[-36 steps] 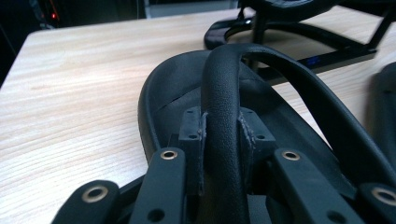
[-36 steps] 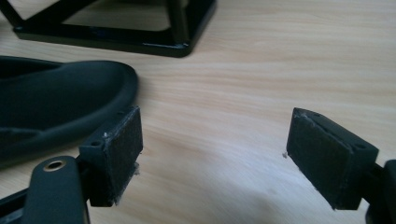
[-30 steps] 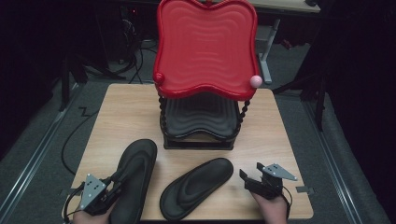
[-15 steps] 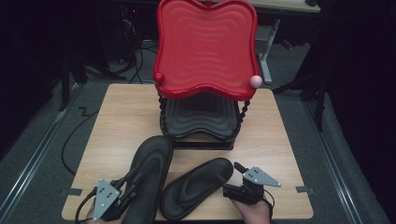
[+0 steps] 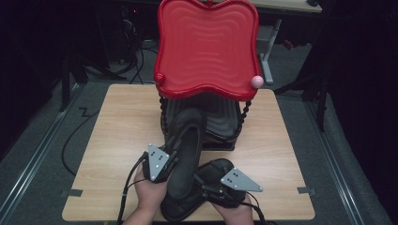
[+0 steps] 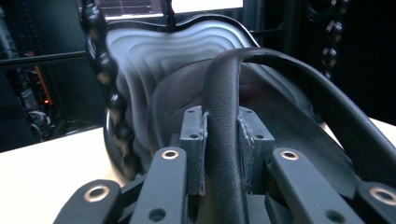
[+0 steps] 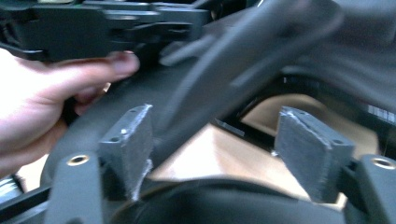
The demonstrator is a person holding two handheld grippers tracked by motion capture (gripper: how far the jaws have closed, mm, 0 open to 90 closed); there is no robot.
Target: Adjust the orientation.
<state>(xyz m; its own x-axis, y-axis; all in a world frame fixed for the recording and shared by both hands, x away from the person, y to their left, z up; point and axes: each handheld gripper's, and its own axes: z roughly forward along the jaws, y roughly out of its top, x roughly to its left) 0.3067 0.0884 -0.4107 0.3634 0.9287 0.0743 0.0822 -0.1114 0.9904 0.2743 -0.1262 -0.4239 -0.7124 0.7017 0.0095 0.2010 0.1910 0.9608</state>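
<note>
Seen from the high view, my left gripper (image 5: 174, 149) is shut on the strap of a black sandal (image 5: 187, 154) and holds it off the table, toe toward the rack's black lower tray (image 5: 224, 123). In the left gripper view the pads (image 6: 194, 127) pinch that strap (image 6: 223, 107), with the black tray (image 6: 154, 60) just ahead. My right gripper (image 5: 210, 190) hovers over the second black sandal (image 5: 220, 168) lying at the table's front. Its jaws (image 7: 219, 149) have just been closing but stand open; a blurred strap (image 7: 224, 70) passes above the left pad (image 7: 133, 135), which presses on nothing.
A red wavy tray (image 5: 206, 47) tops the two-tier rack at the back middle of the wooden table (image 5: 126, 122). A pink ball (image 5: 256, 81) caps its right post. Cables trail off the left side. The person's hand (image 7: 46, 102) appears in the right gripper view.
The left gripper lifted its sandal and carried it right and forward, to the rack's lower tray. The right gripper moved left over the second sandal.
</note>
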